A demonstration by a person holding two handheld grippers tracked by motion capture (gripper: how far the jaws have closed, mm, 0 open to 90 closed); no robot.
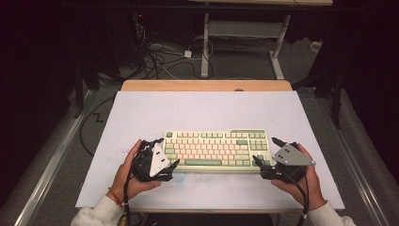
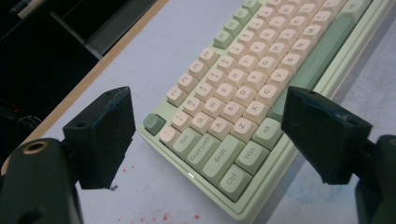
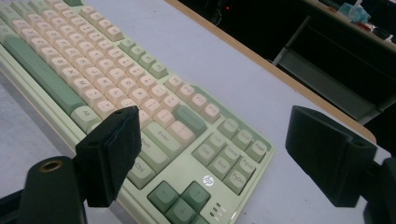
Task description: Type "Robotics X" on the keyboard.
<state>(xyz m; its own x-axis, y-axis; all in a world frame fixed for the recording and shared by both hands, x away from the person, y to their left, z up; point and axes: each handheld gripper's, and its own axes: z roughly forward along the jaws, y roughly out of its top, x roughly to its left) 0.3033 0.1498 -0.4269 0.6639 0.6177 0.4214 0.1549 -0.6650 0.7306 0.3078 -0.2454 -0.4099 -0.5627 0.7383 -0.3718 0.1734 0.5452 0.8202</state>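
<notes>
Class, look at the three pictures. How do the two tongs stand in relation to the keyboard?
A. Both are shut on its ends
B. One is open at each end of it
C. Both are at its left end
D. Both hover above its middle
B: the left tongs gape at the keyboard's left end, the right tongs at its right end, jaws wide apart.

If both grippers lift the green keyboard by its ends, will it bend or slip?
The keyboard looks like a thick rigid case, so it probably will not bend. Its smooth edges may slip. It lies flat and wide, so tipping seems unlikely.
</notes>
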